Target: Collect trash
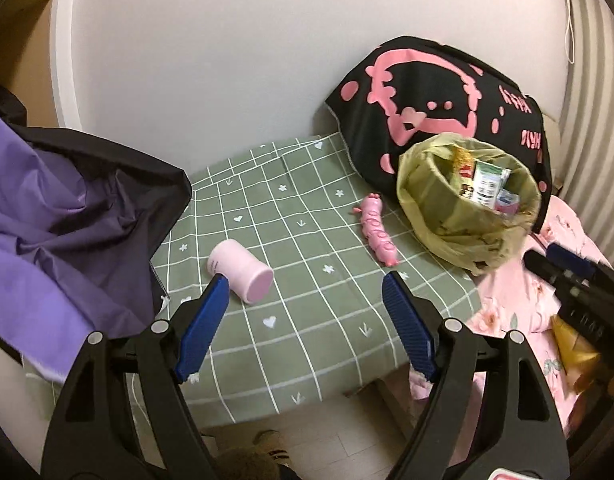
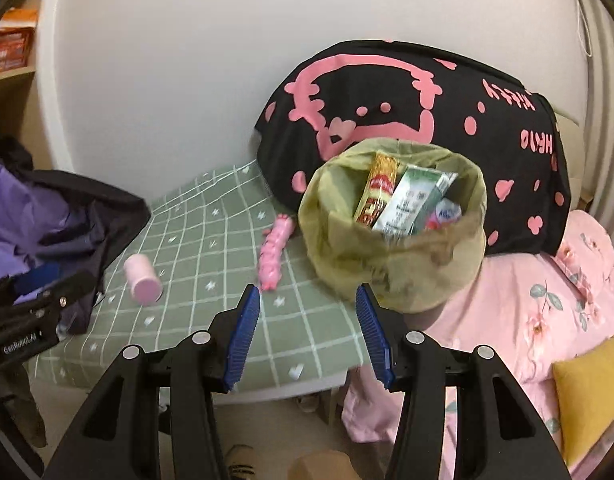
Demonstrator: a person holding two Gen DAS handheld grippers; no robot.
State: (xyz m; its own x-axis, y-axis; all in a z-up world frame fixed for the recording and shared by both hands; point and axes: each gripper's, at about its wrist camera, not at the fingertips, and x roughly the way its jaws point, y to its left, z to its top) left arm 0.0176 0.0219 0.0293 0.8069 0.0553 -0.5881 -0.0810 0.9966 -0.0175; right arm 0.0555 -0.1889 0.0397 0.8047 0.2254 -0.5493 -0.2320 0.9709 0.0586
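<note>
A pink cylindrical bottle [image 1: 240, 270] lies on its side on the green checked sheet [image 1: 291, 240]; it also shows in the right wrist view [image 2: 142, 280]. A pink caterpillar-shaped toy [image 1: 378, 230] [image 2: 274, 253] lies beside a bin lined with a yellow-green bag [image 1: 467, 208] [image 2: 395, 232] holding several wrappers. My left gripper [image 1: 305, 286] is open and empty, its left finger just in front of the bottle. My right gripper [image 2: 307, 298] is open and empty, hovering in front of the bin; it shows at the right edge of the left wrist view [image 1: 563, 264].
A purple and black jacket [image 1: 67, 216] lies at the left. A black cushion with pink print [image 1: 439, 96] leans on the wall behind the bin. A pink floral quilt [image 2: 547, 304] and a yellow pillow [image 2: 591, 384] are at the right. The floor shows below the bed edge.
</note>
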